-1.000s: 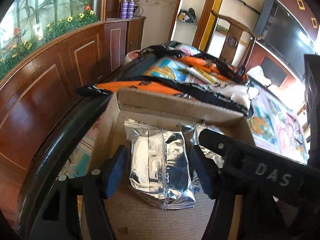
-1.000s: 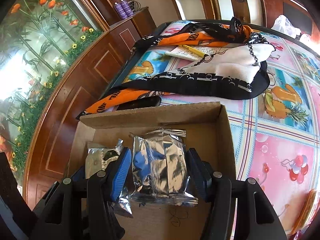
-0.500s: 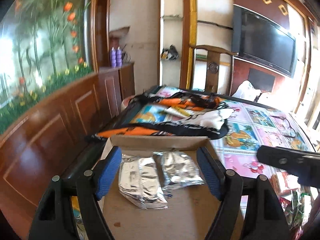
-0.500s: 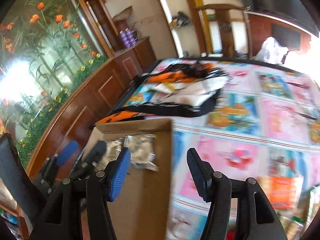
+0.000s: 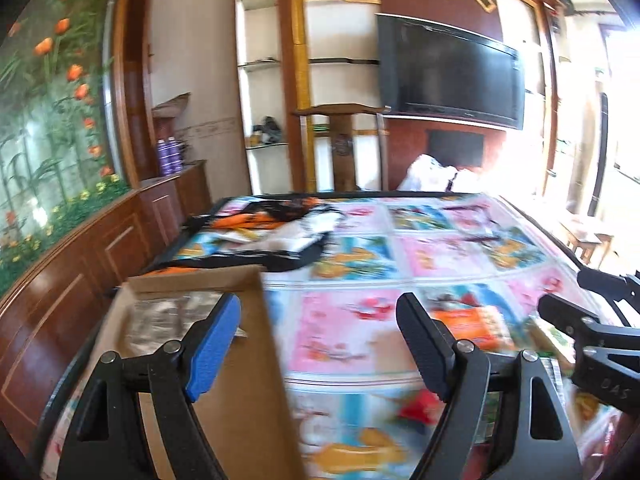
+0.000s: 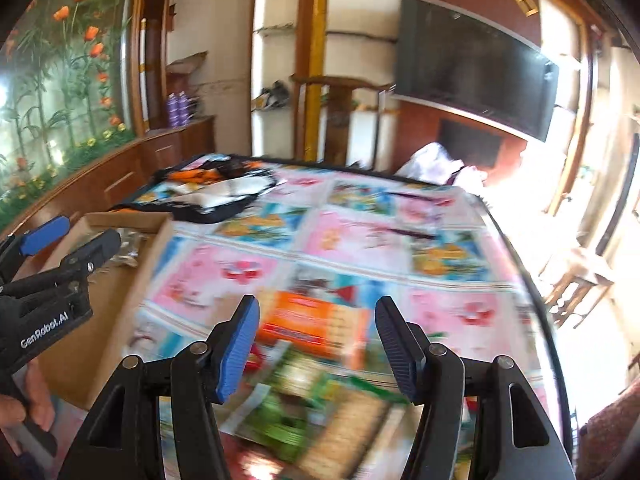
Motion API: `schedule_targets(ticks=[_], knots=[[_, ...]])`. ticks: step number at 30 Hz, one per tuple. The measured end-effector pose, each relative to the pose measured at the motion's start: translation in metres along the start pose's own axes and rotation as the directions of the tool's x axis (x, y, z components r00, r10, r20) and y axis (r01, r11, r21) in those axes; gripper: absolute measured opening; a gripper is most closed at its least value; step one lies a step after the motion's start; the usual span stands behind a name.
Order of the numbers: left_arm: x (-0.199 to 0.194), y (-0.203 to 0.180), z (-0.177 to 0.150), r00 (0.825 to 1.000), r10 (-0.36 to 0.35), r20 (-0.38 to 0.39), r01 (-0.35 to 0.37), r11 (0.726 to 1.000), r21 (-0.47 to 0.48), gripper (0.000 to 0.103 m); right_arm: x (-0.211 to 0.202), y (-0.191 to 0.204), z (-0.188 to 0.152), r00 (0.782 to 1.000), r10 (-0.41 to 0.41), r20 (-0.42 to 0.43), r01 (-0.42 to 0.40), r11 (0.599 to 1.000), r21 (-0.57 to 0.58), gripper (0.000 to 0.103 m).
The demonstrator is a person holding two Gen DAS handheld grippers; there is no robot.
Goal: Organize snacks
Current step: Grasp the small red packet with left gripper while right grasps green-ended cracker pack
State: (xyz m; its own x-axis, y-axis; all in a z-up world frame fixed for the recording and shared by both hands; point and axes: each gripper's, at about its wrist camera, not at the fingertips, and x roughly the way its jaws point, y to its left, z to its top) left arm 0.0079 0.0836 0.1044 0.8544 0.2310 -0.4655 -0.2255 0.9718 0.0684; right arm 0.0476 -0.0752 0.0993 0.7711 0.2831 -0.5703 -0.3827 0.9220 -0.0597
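A cardboard box (image 5: 240,380) sits at the table's left edge with silver foil snack packs (image 5: 168,316) inside; it also shows in the right wrist view (image 6: 116,304). My left gripper (image 5: 320,344) is open and empty, above the box's right wall. My right gripper (image 6: 316,344) is open and empty, above an orange snack pack (image 6: 316,320) and a green snack pack (image 6: 304,408) on the table. The left gripper (image 6: 68,244) shows over the box in the right wrist view. The right gripper (image 5: 580,316) shows at the right edge of the left wrist view.
The table (image 6: 360,240) has a colourful cartoon cloth. An orange, black and white scarf pile (image 5: 280,232) lies at its far left. A wooden wall panel (image 5: 60,280) runs along the left. A chair (image 5: 344,148) stands behind the table.
Both grippers have let go of the silver packs in the box, lifted and swung right. The right gripper has moved over the loose snack packs on the table.
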Motion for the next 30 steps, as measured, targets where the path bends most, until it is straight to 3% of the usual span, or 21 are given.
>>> schedule_targets(ticks=[4, 8, 11, 15, 17, 23, 30], knots=[[0.003, -0.040, -0.003, 1.000, -0.022, -0.010, 0.023, 0.999, 0.047, 0.079, -0.001, -0.034, -0.016, 0.998, -0.064, 0.029, 0.063, 0.998, 0.017, 0.067], [0.011, -0.069, -0.004, 0.999, -0.026, -0.024, 0.027, 0.997, 0.069, 0.079, 0.009, -0.057, -0.026, 0.998, -0.068, -0.006, 0.068, 0.997, 0.043, 0.067], [0.015, -0.083, -0.005, 0.999, -0.029, -0.025, 0.031, 0.995, 0.093, 0.079, 0.010, -0.073, -0.026, 0.998, -0.051, -0.034, 0.054, 0.995, 0.089, 0.067], [0.019, -0.089, -0.013, 0.998, -0.047, -0.053, 0.053, 0.991, 0.126, 0.079, 0.004, -0.075, -0.028, 0.993, -0.118, -0.027, 0.120, 0.989, 0.090, 0.067], [0.022, -0.089, -0.018, 0.995, -0.065, -0.078, 0.074, 0.989, 0.127, 0.079, 0.002, -0.073, -0.029, 0.993, -0.113, -0.031, 0.116, 0.989, 0.088, 0.067], [0.032, -0.091, -0.026, 0.979, -0.126, -0.158, 0.145, 0.983, 0.115, 0.079, -0.002, -0.069, -0.029, 0.993, -0.120, -0.021, 0.121, 0.990, 0.079, 0.067], [0.049, -0.089, -0.034, 0.949, -0.173, -0.263, 0.197, 0.978, 0.066, 0.079, 0.000, -0.065, -0.030, 0.994, -0.107, -0.035, 0.109, 0.991, 0.071, 0.068]])
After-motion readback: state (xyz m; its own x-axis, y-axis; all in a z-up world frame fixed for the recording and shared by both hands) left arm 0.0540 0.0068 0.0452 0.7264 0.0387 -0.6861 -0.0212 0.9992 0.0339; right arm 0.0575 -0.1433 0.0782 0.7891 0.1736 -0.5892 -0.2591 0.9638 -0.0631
